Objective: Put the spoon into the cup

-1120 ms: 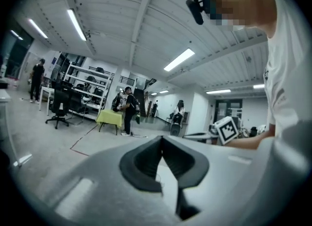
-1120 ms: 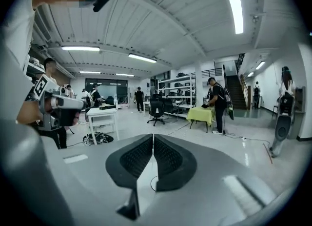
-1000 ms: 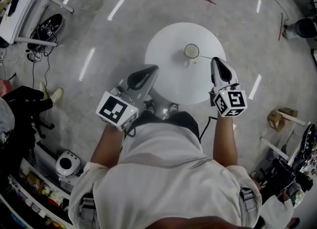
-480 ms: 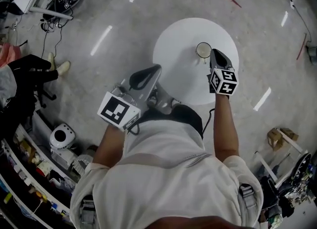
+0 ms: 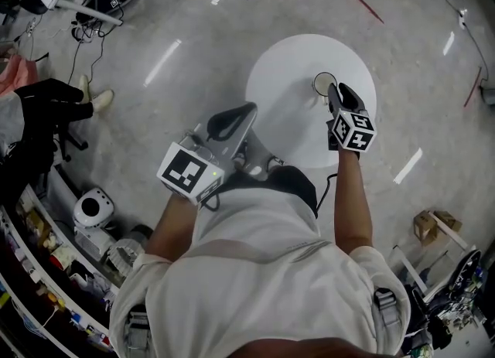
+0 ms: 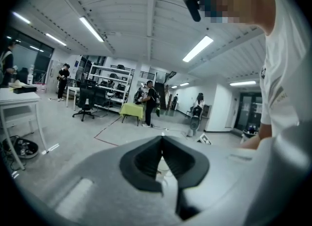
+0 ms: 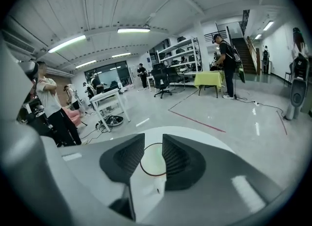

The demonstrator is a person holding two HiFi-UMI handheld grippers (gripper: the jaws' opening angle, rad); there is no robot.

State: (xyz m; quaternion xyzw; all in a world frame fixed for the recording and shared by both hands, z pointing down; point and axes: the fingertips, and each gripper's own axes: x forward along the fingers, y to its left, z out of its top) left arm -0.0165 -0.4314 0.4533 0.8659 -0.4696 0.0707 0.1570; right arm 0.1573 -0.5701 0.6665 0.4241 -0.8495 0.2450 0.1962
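**Right jaws opening over the cup**

The spoon first: no view shows it plainly, so whether it lies in the cup I cannot tell. The cup (image 5: pixel 323 83) stands on the round white bench (image 5: pixel 286 78), a little past the middle toward the far edge, and its handle is hidden.

Right on top of it is the right gripper (image 5: pixel 335 90), tips over the cup's near rim and pointing down and away from the person. In the right gripper view the 2 jaws of that gripper (image 7: pixel 153 139) are opening. The cup's dark-rimmed mouth (image 7: pixel 153 160) shows in the gap between them, partly covered on both sides, and the pads do not press on it. Its marker cube (image 5: pixel 354 132) sits over the bench's near right edge.

Over to the left gripper (image 5: pixel 249 106): it hangs just off the bench's near left edge, tips at that edge, with its marker cube (image 5: pixel 189 172) out over the grey floor (image 5: pixel 155 24). In the left gripper view its jaws (image 6: pixel 162 139) are together at the tips, nothing clamped.
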